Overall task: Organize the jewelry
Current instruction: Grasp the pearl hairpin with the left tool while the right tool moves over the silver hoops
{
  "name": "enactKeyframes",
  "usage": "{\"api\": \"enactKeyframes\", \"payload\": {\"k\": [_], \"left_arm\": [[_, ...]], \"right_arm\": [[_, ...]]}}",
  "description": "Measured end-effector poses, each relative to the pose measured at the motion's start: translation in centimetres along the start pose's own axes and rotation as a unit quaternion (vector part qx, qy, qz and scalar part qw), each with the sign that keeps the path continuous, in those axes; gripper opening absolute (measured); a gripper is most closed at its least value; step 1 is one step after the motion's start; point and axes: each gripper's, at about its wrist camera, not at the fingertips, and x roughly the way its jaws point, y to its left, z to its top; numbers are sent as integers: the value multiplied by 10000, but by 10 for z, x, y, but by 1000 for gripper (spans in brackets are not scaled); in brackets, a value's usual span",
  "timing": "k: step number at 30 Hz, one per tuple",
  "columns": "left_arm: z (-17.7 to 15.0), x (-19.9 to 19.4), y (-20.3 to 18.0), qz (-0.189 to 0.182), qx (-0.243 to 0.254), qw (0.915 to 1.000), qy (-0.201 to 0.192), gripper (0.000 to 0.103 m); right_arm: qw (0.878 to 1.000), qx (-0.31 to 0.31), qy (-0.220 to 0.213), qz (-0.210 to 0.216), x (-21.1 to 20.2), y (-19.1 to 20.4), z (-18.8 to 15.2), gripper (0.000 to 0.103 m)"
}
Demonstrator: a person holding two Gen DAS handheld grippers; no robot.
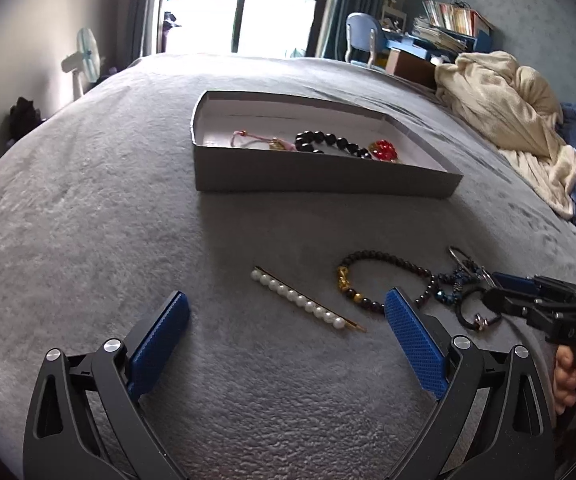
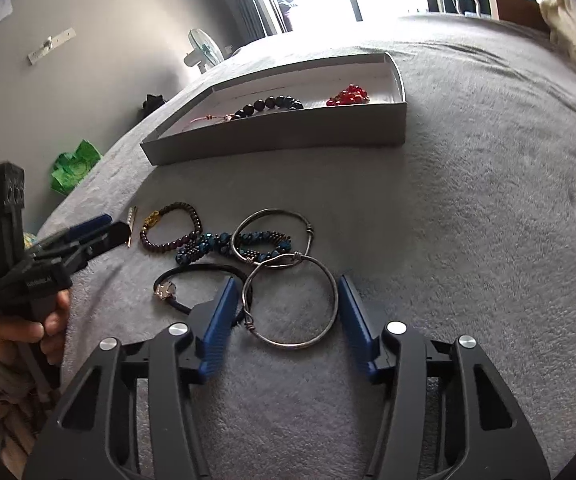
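On the grey bed, my right gripper [image 2: 286,280] points down at a silver bangle [image 2: 292,346]. Its blue pads flank the ring with only slim gaps, and I see no grip. Behind the ring lie a second silver bangle [image 2: 276,211], a blue beaded bracelet [image 2: 208,246], a black hair tie [image 2: 192,272] and a dark bead bracelet with a gold charm [image 2: 168,236]. My left gripper [image 1: 288,312] stands wide open over a pearl hair pin [image 1: 308,300]. The grey box [image 1: 320,176] holds a black bead bracelet [image 1: 328,142], a red bead piece [image 1: 384,149] and a pink cord [image 1: 248,140].
A crumpled cream blanket [image 1: 500,108] and blue bedding lie at the bed's right edge. A fan [image 1: 84,56], a desk and a chair stand beyond the bed. A green bag [image 2: 74,168] sits on the floor to the left. A person's hand [image 2: 28,328] holds the left gripper.
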Motion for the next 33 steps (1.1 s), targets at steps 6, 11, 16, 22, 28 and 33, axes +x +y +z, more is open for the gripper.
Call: {"api": "enactKeyframes", "payload": {"k": [6, 11, 16, 22, 28, 33], "left_arm": [[-1, -1, 4, 5, -112, 9999, -24, 94], [2, 0, 6, 163, -268, 9995, 25, 73], [3, -2, 0, 110, -307, 9994, 132, 59], [0, 7, -8, 267, -144, 9990, 336, 49], [3, 6, 6, 231, -166, 9990, 346, 19], [5, 6, 11, 194, -115, 9989, 411, 16]], "right_arm": [[9999, 15, -96, 63, -5, -2, -1, 47], [9997, -19, -241, 91, -11, -1, -3, 47], [9992, -3, -362, 146, -16, -3, -3, 47], [9986, 24, -505, 174, -22, -3, -3, 47], [9981, 102, -575, 195, -26, -6, -3, 47], [9981, 83, -577, 180, -26, -6, -3, 47]]}}
